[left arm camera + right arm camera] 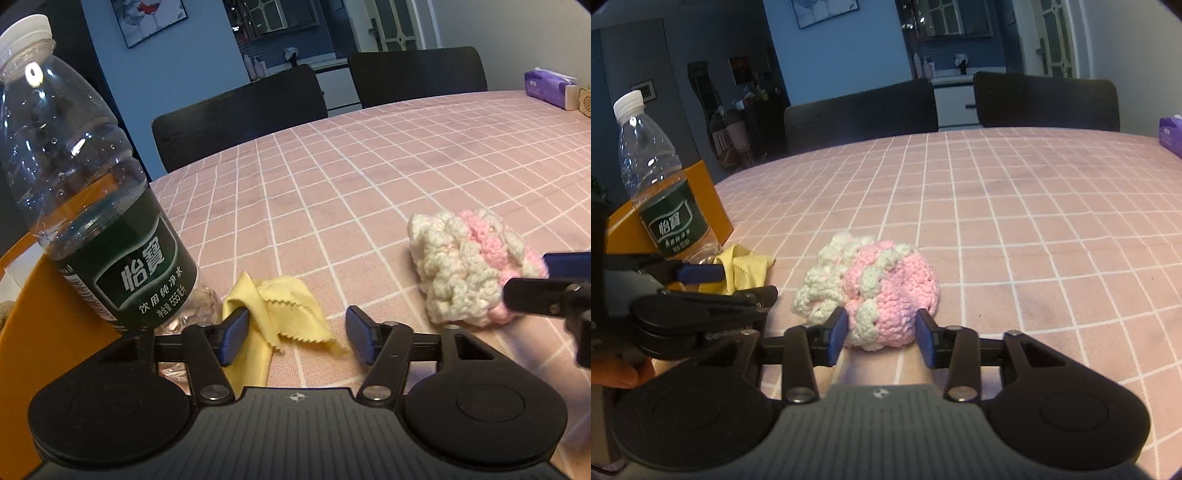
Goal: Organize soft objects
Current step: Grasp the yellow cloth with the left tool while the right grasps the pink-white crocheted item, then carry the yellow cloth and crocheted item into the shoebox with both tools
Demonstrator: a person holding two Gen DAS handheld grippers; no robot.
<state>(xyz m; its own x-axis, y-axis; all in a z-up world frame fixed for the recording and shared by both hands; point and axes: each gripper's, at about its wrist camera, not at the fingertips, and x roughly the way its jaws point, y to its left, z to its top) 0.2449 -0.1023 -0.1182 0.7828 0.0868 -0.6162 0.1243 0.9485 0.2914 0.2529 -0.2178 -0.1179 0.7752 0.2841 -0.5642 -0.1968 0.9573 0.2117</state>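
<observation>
Left wrist view: the left tool (295, 334) sits low over the pink worktop with a white grid pattern (369, 177), its blue pads apart and released; the crumpled yellow cloth with a zigzag edge (288, 314) lies between them, the left pad against a fold of it, the right pad clear of it. At the left of the frame a clear plastic water bottle with a green label and white cap (92, 206) stands just beside the cloth, in front of an orange box (48, 332). The pink-and-cream crocheted yarn piece (469, 266) lies at centre right, well apart from the cloth. Right wrist view: the right tool (882, 332) straddles the near edge of the crocheted piece (879, 291); its left pad touches the yarn, the right pad stands just beside it, so the tool is not clenched. Two dark chair backs (860, 110) stand behind the worktop at the top of the frame. A purple tissue pack (546, 86) rests at upper right.
</observation>
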